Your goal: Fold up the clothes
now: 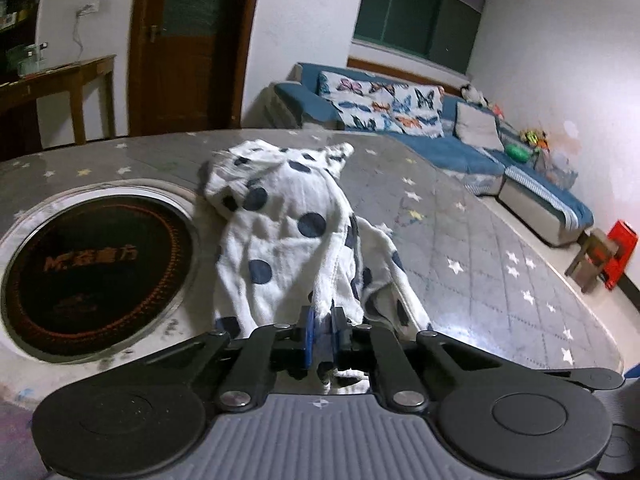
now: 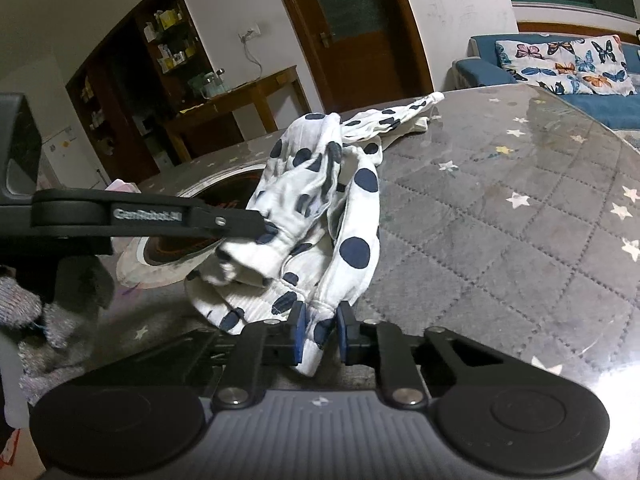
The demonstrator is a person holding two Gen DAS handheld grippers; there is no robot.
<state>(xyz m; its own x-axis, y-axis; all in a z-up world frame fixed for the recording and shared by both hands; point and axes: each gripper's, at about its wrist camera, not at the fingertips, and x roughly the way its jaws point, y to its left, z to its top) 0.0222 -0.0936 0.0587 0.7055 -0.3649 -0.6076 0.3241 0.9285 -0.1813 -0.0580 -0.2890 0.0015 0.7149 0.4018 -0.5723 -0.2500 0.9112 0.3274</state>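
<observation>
Both grippers are closed on the same piece of clothing. Left gripper [image 1: 323,330] has its blue pads nearly together, with a thin bunch of the white polka-dot garment [image 1: 280,232] pinched between them. Right gripper [image 2: 320,334] holds a thicker hem of the same garment [image 2: 320,208], so its jaws stand a little more apart, but the cloth fills the gap.

From each tool the garment runs straight forward, away from the fingertips. Its long axis lies along the direction the fingers point, and its far end, a narrow part like a sleeve or leg, rests on the grey star-patterned table cover [image 2: 500,216]. In the right wrist view the left gripper [image 2: 262,226] comes in from the left side and grips the cloth higher and further forward than the right one does. The near part looks lifted; the middle is crumpled and twisted.

A round black induction cooktop [image 1: 96,276] is set in the table, just left of the cloth.

I judge that the garment must first be pulled apart sideways to spread flat, because now the two grip points are close together.
</observation>
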